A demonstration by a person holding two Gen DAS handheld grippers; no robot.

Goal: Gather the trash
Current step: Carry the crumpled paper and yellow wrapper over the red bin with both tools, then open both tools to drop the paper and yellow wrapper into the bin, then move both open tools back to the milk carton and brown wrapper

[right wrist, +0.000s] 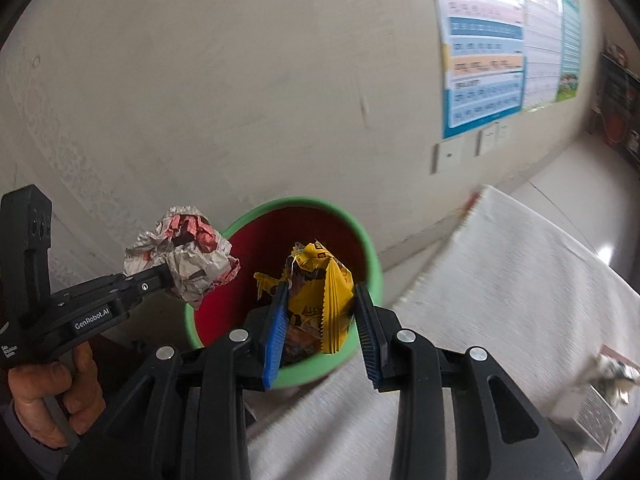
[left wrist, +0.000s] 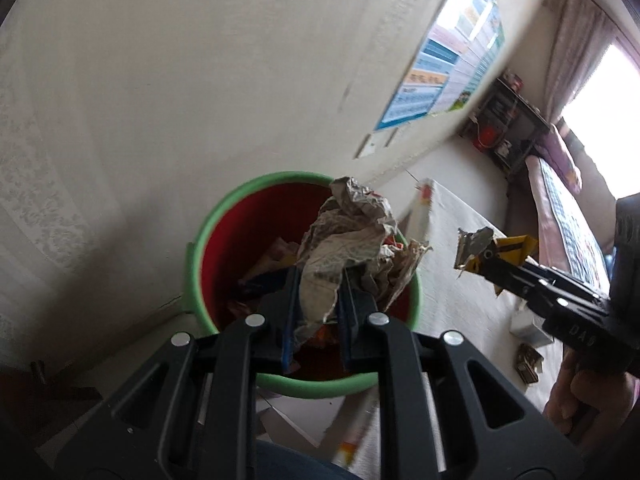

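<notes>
A bin with a green rim (left wrist: pixel 200 248) and a red inside stands by the wall; it also shows in the right wrist view (right wrist: pixel 366 240). My left gripper (left wrist: pixel 318 280) is shut on a crumpled newspaper ball (left wrist: pixel 352 228) and holds it over the bin's mouth. The ball also shows in the right wrist view (right wrist: pixel 180 252), left of the bin. My right gripper (right wrist: pixel 320 300) is shut on a yellow snack wrapper (right wrist: pixel 320 300) above the bin; the wrapper also shows in the left wrist view (left wrist: pixel 500 252), to the right of the bin. Some trash lies in the bin.
A white cloth-covered table (right wrist: pixel 520 280) lies right of the bin, with a small box (right wrist: pixel 592 416) and other scraps (left wrist: pixel 528 364) on it. A poster (right wrist: pixel 500 48) hangs on the wall. A bed (left wrist: pixel 568 216) and a dark shelf (left wrist: pixel 508 128) stand at the far right.
</notes>
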